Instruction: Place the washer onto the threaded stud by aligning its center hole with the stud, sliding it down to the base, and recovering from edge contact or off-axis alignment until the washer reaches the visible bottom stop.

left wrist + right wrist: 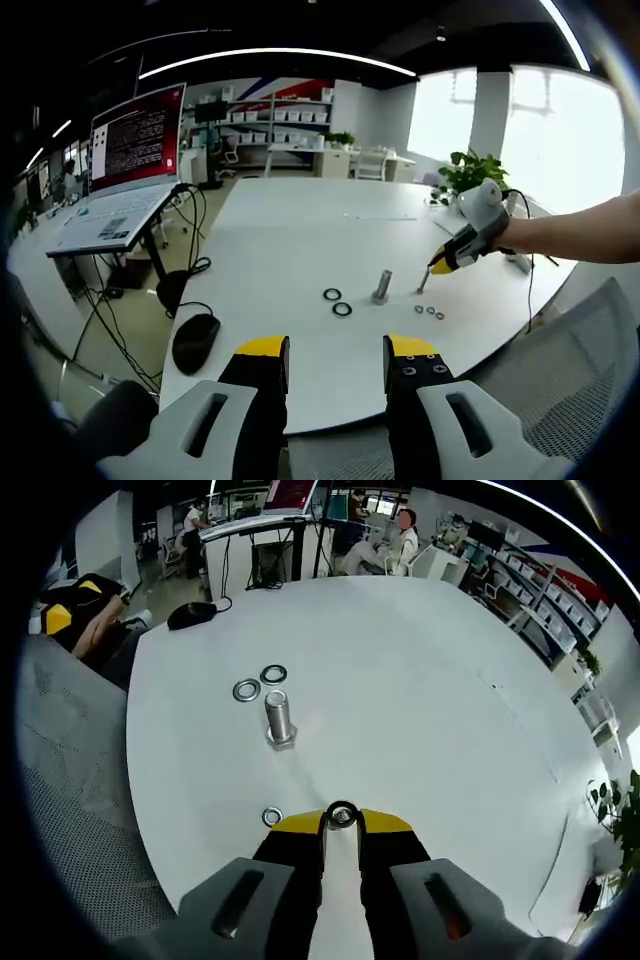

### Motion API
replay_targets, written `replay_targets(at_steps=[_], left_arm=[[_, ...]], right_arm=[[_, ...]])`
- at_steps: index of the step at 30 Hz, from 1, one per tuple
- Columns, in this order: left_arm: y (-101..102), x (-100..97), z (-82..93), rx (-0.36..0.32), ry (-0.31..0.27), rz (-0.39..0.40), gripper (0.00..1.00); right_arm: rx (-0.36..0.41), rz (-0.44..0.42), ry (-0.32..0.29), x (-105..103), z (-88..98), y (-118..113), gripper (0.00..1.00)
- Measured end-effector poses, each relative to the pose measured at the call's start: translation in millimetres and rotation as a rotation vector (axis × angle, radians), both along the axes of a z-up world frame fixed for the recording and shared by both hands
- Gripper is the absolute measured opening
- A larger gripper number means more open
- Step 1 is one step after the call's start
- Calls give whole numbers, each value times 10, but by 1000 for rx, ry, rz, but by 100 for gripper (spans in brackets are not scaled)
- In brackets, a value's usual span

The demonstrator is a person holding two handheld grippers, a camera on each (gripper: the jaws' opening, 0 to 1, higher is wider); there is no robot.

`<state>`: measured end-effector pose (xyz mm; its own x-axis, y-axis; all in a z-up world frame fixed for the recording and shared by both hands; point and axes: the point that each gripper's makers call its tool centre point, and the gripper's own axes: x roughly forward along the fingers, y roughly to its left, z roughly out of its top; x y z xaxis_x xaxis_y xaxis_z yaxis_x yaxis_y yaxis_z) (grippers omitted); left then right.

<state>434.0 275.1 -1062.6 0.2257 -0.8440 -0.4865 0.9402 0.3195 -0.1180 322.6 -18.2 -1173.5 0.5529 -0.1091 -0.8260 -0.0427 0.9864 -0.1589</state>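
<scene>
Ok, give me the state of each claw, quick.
Left claw: open, empty, back from the table edge.
Right claw: shut on a washer at its tips, short of the stud.

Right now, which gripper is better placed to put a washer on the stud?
Right. The right gripper is down at the table, closed on a washer, with the stud just ahead. The left gripper hangs open and empty at the table's near edge, farther from the stud.
</scene>
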Motion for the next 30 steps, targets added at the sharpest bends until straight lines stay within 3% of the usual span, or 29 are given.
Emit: replay_targets(at_steps=[10, 18, 30], left_arm=[[-1, -4, 6, -1, 1, 1, 36], [3, -1, -1, 0, 3, 5, 36], [-5, -7, -9, 7, 5, 2, 35]], right_arm=[[9, 0, 40, -32, -88, 8, 14], [31, -19, 32, 44, -102, -53, 14], [30, 36, 110, -28, -41, -30, 14]])
